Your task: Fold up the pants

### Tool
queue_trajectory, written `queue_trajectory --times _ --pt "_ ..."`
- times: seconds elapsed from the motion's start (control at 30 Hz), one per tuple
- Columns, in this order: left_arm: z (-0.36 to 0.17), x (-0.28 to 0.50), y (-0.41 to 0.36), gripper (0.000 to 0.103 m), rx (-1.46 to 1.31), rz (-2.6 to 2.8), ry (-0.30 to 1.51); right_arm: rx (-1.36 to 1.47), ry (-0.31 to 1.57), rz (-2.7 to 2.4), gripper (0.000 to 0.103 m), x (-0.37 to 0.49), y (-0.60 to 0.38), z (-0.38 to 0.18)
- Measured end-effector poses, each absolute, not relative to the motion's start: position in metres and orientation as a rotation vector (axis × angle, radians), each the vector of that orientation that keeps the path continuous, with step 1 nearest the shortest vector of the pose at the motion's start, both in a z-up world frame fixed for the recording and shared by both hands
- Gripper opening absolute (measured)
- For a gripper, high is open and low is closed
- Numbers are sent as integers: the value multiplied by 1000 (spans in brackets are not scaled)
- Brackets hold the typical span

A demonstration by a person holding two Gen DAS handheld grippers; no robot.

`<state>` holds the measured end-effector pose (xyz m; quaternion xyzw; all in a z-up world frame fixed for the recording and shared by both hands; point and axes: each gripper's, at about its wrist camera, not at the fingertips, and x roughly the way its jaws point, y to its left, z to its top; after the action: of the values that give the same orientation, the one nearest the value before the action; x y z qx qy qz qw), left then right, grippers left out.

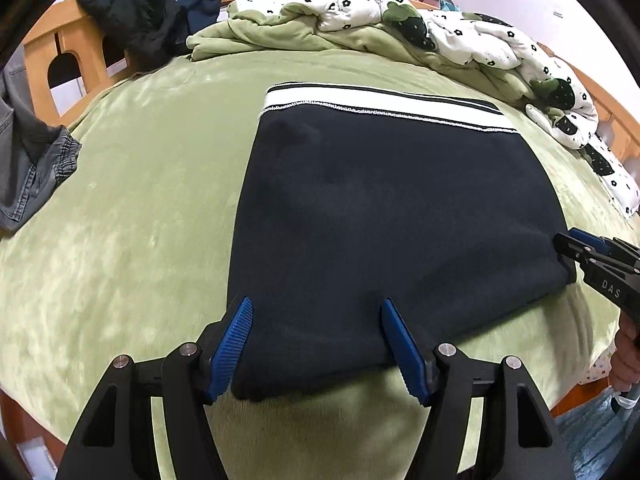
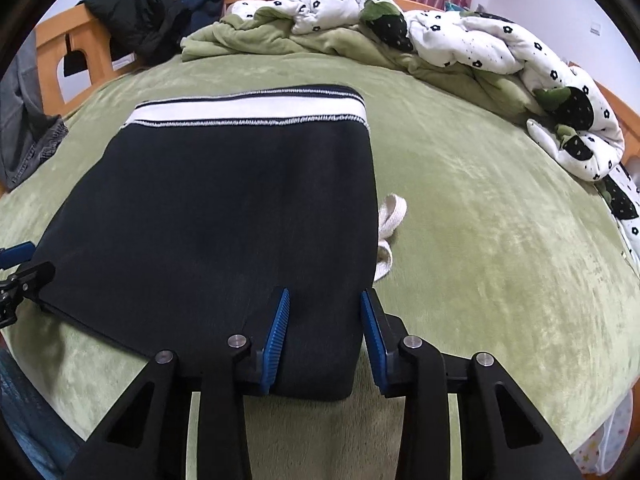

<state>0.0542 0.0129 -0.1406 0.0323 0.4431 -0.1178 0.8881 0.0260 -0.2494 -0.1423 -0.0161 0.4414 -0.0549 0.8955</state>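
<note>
Matt dark knit pants (image 1: pixel 384 216) lie on a plush green blanket (image 1: pixel 140 208).

Pants (image 1: pixel 392 216) on bed (image 1: pixel 140 220), quilt (image 1: pixel 460 32) behind

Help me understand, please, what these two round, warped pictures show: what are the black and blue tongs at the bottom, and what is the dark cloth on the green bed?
No robot is at work here: a person holds a two-finger gripper in each hand, and a wide-angle camera on each one looks forward along its fingers, which bends the picture.

One picture is from the left gripper, the other from the right gripper. The blue strips are their gripping pads.

On the green bedcover lie folded dark pants with a white waistband on the far side and a white drawstring poking out. At the back lies a crumpled flowered quilt, and grey jeans lie to the left.

Both grippers are at the near edge of the pants. The left one's jaws stand open. The right one's are narrower, but nothing looks pinched yet.
</note>
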Motion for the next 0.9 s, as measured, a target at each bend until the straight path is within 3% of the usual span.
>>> queue_trajectory --times 0.47,0.6,0.7,0.9 --pt "-143 48 24 65 51 -288 950 2 931 -152 36 7 -246 -152" --pt "-127 37 24 62 30 -342 877 75 826 -96 36 -7 -248 -129" --pt "-119 38 4 63 17 -456 829 103 757 4 37 -6 -239 -123" --pt "-141 50 -45 64 146 -497 843 -30 814 89 39 14 -205 -154"
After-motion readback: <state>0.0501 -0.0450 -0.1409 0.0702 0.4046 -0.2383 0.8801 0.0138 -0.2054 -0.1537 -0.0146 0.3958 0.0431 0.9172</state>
